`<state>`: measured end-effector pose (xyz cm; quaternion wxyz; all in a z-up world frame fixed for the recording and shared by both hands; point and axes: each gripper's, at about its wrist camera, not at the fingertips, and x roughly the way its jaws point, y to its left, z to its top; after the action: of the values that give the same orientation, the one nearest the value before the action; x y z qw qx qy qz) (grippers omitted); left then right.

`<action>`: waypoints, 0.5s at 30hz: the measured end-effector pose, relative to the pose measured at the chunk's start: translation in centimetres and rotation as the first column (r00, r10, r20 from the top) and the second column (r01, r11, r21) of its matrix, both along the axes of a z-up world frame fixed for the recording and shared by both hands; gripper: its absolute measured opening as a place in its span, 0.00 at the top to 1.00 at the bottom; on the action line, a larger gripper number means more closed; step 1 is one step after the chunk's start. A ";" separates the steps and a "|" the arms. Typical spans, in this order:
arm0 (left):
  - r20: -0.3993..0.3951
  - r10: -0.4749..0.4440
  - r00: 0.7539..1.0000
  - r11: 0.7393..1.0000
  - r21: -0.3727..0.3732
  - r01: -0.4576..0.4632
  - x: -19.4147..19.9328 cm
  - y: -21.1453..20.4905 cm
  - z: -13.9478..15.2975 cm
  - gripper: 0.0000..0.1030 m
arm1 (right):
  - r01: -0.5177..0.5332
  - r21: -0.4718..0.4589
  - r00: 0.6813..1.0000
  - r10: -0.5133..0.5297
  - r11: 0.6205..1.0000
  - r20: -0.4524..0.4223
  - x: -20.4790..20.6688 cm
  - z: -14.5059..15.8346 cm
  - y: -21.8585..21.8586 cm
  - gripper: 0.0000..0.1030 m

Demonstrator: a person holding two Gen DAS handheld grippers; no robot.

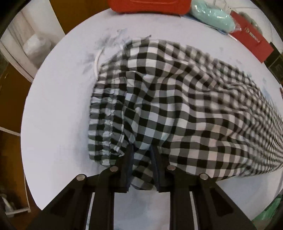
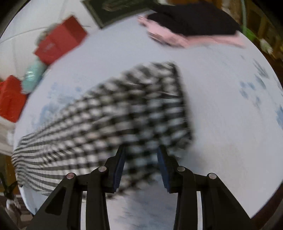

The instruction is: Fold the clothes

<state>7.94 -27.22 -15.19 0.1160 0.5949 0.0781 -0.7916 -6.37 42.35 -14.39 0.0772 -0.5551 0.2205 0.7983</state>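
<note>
The left gripper (image 1: 141, 152) points steeply down at the near edge of the checked trousers (image 1: 176, 99), its jaws narrow with a fold of the black-and-white cloth bunched between them; the pads appear to press on the cloth, so it reads as a pinch on the waistband end. The right gripper (image 2: 141, 154) stands at the near edge of the same garment's leg end, jaws at a moderate gap with cloth lying between them; heavy blur prevents a finding on whether the pads bear on the fabric. The white table (image 1: 58, 106) carries everything, and the trousers lie stretched across its middle, elasticated waistband (image 1: 100, 123) to the left in the left wrist view and the legs running away to the right. The two grips at opposite ends are judged to be there to keep the garment taut and flat for a fold along its length; no such fold is yet made. At the far edge sit a red cushion (image 1: 150, 6), a red box (image 1: 251, 40) and a pale green bundle (image 1: 212, 16). A black garment (image 2: 192, 19) rests on a pink one (image 2: 169, 38) at the far right, well apart from the trousers, possibly folded items set aside. Grey smudges (image 1: 106, 42) mark the tabletop just beyond the waistband.
</note>
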 end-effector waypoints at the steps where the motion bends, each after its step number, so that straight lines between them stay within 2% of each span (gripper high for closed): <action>1: -0.005 -0.012 1.000 1.000 -0.009 0.012 0.1 0.1 0.0 0.81 | 0.014 -0.006 1.000 -0.014 1.000 -0.002 0.2 0.0 0.4 0.68; 4: -0.007 0.010 1.000 1.000 0.009 -0.010 -0.1 -0.1 0.6 0.80 | 0.032 0.002 0.999 -0.032 0.999 -0.004 0.5 0.3 0.6 0.67; 6: -0.053 0.039 0.998 0.999 0.030 -0.038 -0.1 -0.3 2.3 0.80 | 0.036 0.016 0.999 -0.036 0.999 -0.022 0.7 1.0 0.4 0.65; 7: -0.088 0.050 0.995 0.998 0.036 -0.047 -0.1 -0.3 3.4 0.78 | 0.039 0.022 0.998 -0.039 0.999 -0.041 0.9 1.5 0.2 0.56; 8: -0.125 0.051 0.991 0.998 0.028 -0.048 -0.1 -0.1 4.5 0.74 | 0.043 0.028 0.997 -0.041 0.999 -0.061 1.1 2.0 0.1 0.41; 9: -0.153 0.045 0.987 0.999 0.024 -0.042 -0.3 0.2 5.4 0.73 | 0.047 0.035 0.996 -0.044 0.998 -0.081 1.3 2.5 -0.1 0.36; 12: -0.205 -0.006 0.979 1.000 0.029 0.012 -1.5 1.9 6.7 0.71 | 0.034 0.038 0.991 -0.028 0.999 -0.133 1.2 3.8 -0.9 0.34; 15: -0.191 -0.066 0.979 0.995 0.063 0.079 -2.8 4.5 5.5 0.71 | -0.002 0.008 0.985 0.004 1.000 -0.171 0.1 4.3 -2.0 0.34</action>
<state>5.10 -22.77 -9.69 0.0583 0.5235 0.0946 -0.8448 -6.23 40.38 -10.11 0.0589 -0.4846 0.2226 0.8439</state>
